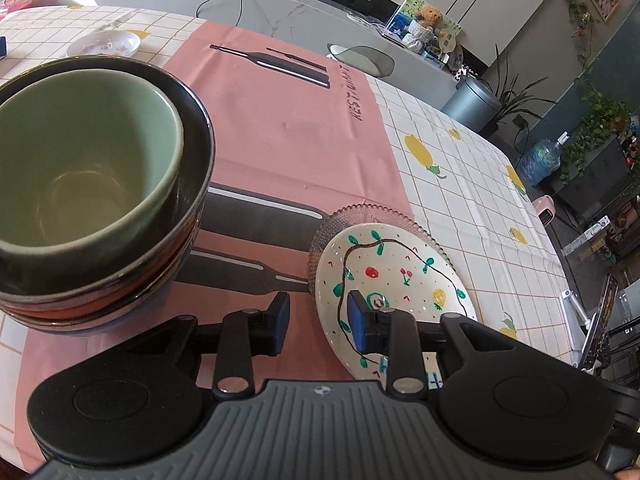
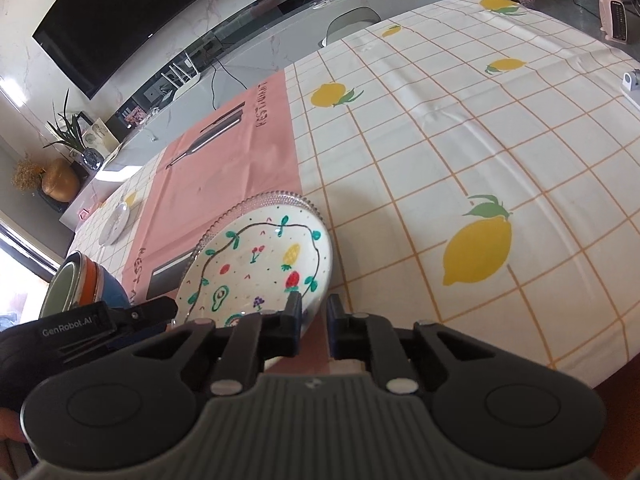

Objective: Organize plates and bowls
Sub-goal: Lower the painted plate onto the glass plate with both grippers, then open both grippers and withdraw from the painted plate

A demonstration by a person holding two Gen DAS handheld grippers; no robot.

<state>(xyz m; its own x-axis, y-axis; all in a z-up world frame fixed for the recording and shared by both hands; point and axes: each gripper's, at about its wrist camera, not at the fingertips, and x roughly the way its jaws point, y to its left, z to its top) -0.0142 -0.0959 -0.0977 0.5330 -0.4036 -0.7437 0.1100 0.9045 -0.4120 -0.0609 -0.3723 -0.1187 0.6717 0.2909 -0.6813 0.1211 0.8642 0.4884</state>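
Landmark: the white hand-painted ceramic plate (image 1: 394,280), which is sitting on a clear beaded-rim glass plate (image 1: 340,220) on the pink printed placemat (image 1: 288,120). Left of it, a stack of bowls (image 1: 100,184) is standing, a pale green one nested in a dark-glazed one over orange-banded ones; it is crowding that side, and a careless swing could be knocking it over. Far behind and left of the painted plate, a small white floral dish (image 1: 105,43) is lying alone, apparently not yet gathered. The left gripper (image 1: 318,322) is hovering at the plate's near-left edge, jaws partly spread, holding nothing, one pad over the plate. The right gripper (image 2: 313,320) is at the near-right rim, jaws nearly together with a narrow gap, empty; the rim looks to be lying beside the gap rather than in it. Risk: glazed ceramic on glass is likely sliding when nudged, and lifting one could be dragging the other. To the right of the plate, the lemon-patterned checked tablecloth (image 2: 460,140) is lying wrinkled.
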